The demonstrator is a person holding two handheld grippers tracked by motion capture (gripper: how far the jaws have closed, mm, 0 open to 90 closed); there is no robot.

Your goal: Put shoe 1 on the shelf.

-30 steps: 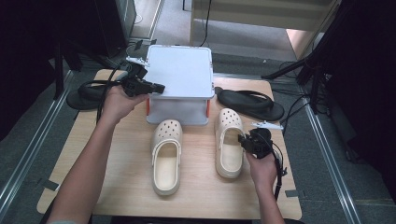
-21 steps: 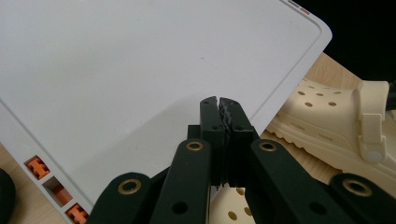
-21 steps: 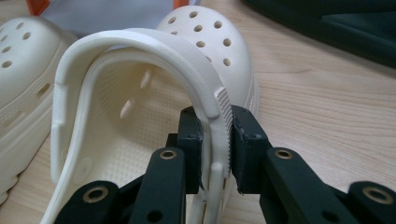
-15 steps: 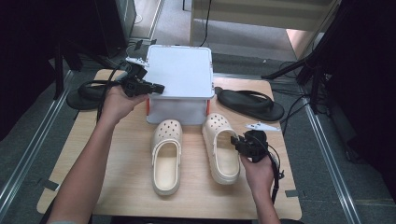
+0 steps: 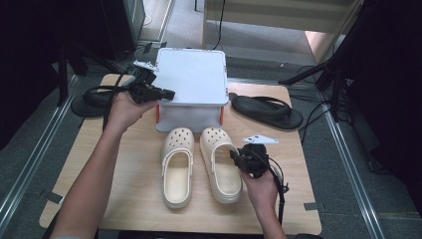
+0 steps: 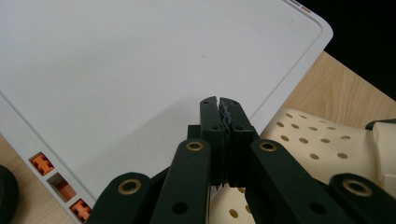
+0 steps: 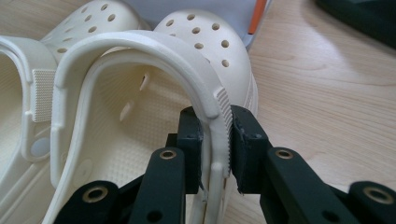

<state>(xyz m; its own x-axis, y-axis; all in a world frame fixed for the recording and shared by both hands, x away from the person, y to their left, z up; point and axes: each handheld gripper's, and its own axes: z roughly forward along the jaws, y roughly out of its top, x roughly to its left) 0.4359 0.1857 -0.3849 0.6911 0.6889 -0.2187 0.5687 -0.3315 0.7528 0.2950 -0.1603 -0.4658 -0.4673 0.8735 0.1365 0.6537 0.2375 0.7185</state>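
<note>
Two cream clogs lie side by side on the wooden table (image 5: 124, 164), toes toward a white lidded box (image 5: 191, 79). My right gripper (image 5: 235, 158) is shut on the right clog (image 5: 219, 172), at its outer side. In the right gripper view the jaws (image 7: 216, 123) pinch the clog's side wall and heel strap (image 7: 140, 51). The left clog (image 5: 177, 167) lies free beside it. My left gripper (image 5: 166, 93) is shut with nothing in it, its tips at the box's left front edge. In the left gripper view its tips (image 6: 219, 105) hover over the white lid (image 6: 140, 70).
A black sandal (image 5: 92, 102) lies left of the box and another (image 5: 268, 110) to its right. The box has orange latches (image 6: 42, 163). Bare wood lies in front of the clogs and at the table's right. Metal rails run along both sides.
My right gripper has dragged the right clog leftward until it lies close beside the left clog. The left hand and gripper have stayed at the box.
</note>
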